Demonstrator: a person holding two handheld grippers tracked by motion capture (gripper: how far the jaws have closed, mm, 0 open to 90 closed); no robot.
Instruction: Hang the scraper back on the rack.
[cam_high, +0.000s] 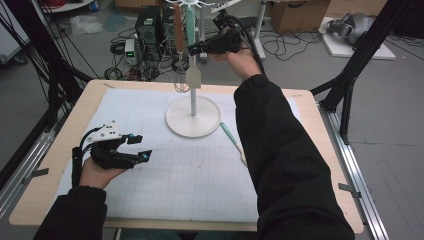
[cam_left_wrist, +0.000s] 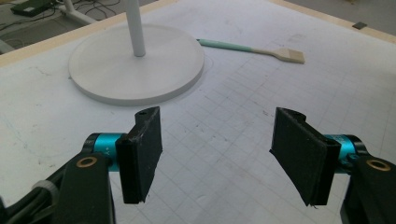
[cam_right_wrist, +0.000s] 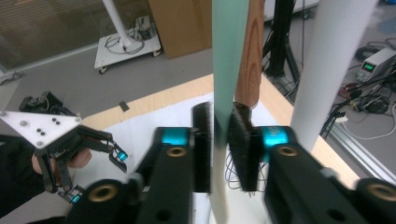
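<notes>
Right claw (cam_right_wrist: 219, 154) up at the white rack (cam_high: 193, 107), jaws around the hanging mint-handled spatula (cam_right_wrist: 227, 70) with a sliver of gap showing, grip released. Wooden-handled whisk (cam_right_wrist: 250, 51) hangs just behind it. Left claw (cam_left_wrist: 217, 149) gaping, nothing between the jaws, low over the gridded tabletop (cam_high: 190, 185). Mint-handled brush (cam_left_wrist: 254, 50) lies beside the rack base. No legible labels.

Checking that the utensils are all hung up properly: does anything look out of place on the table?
Yes: one mint-handled spatula with a pale wooden blade lies flat on the white grid mat, right of the white rack's round base, while the other utensils hang from the rack's top. Nothing looks spilled or damaged.
</notes>
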